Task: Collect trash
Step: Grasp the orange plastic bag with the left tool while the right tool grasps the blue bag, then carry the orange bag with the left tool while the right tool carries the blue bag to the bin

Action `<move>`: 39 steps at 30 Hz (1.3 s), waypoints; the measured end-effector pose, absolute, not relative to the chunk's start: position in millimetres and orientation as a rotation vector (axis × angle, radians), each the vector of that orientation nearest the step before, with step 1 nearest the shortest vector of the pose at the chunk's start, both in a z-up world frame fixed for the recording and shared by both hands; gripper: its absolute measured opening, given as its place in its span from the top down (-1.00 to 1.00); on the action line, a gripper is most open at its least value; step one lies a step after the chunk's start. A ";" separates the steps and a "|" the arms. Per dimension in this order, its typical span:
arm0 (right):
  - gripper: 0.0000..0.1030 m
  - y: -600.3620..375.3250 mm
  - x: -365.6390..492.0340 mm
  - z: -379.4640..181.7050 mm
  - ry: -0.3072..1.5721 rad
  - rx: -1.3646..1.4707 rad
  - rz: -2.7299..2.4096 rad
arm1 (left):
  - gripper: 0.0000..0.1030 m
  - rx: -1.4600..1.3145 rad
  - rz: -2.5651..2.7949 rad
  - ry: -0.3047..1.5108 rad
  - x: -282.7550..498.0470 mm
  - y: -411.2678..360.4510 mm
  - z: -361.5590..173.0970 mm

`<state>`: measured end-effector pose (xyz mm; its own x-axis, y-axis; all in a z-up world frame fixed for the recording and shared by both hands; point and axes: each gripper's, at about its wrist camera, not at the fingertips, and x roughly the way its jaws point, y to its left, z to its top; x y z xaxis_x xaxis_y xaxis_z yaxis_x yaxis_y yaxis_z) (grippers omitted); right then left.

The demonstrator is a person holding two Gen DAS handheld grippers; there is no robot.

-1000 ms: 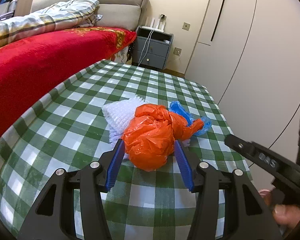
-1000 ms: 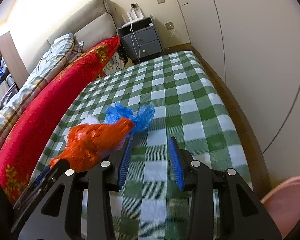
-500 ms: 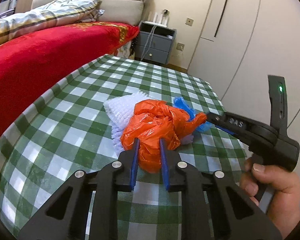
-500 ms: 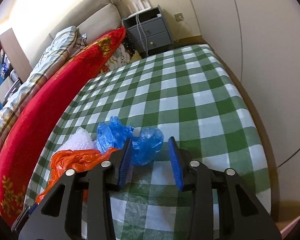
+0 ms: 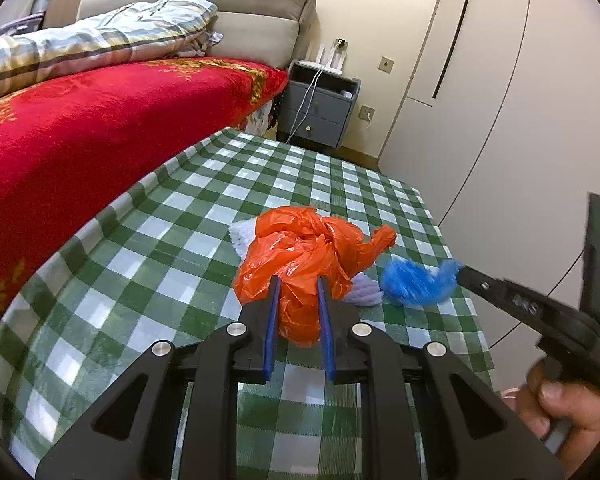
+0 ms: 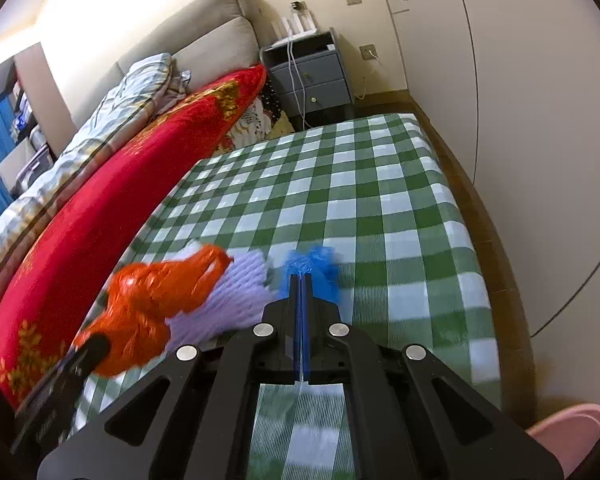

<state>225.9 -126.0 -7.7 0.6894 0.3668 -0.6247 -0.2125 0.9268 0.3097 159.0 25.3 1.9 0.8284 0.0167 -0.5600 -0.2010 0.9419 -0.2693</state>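
An orange plastic bag (image 5: 300, 256) is pinched between the blue pads of my left gripper (image 5: 298, 280), which is shut on it over the green checked tablecloth (image 5: 160, 248). It also shows in the right wrist view (image 6: 156, 300). My right gripper (image 6: 301, 280) is shut on a crumpled blue plastic bag (image 6: 314, 266); that bag also shows in the left wrist view (image 5: 416, 284), held at the right gripper's tip. A pale foam net wrap (image 6: 228, 300) lies under and beside the orange bag, with its edge visible in the left wrist view (image 5: 364, 292).
A bed with a red blanket (image 5: 80, 128) runs along the table's left side. A grey nightstand (image 5: 320, 108) stands beyond the far edge. White wardrobe doors (image 5: 500, 80) are on the right. A pink bin rim (image 6: 572, 436) shows at the lower right.
My right gripper closed on the blue bag and pulled it off the pile. My left gripper, shut on the orange bag since half a second ago, has lifted it slightly.
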 end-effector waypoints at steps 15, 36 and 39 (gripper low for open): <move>1.00 -145.0 124.4 42.5 0.642 0.159 0.309 | 0.66 -0.246 0.057 0.570 112.1 6.6 20.7; 1.00 -187.9 36.1 71.4 0.586 0.134 0.190 | 0.66 -0.180 -0.082 0.545 76.2 -40.9 33.5; 1.00 -199.7 29.6 73.6 0.585 0.146 0.159 | 0.66 -0.174 -0.113 0.543 73.8 -52.9 34.6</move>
<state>29.6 -199.7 73.6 0.8221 0.1900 -0.5367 -0.1073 0.9775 0.1817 73.8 -52.9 34.6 0.8505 -0.1528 -0.5032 0.0608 0.9790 -0.1945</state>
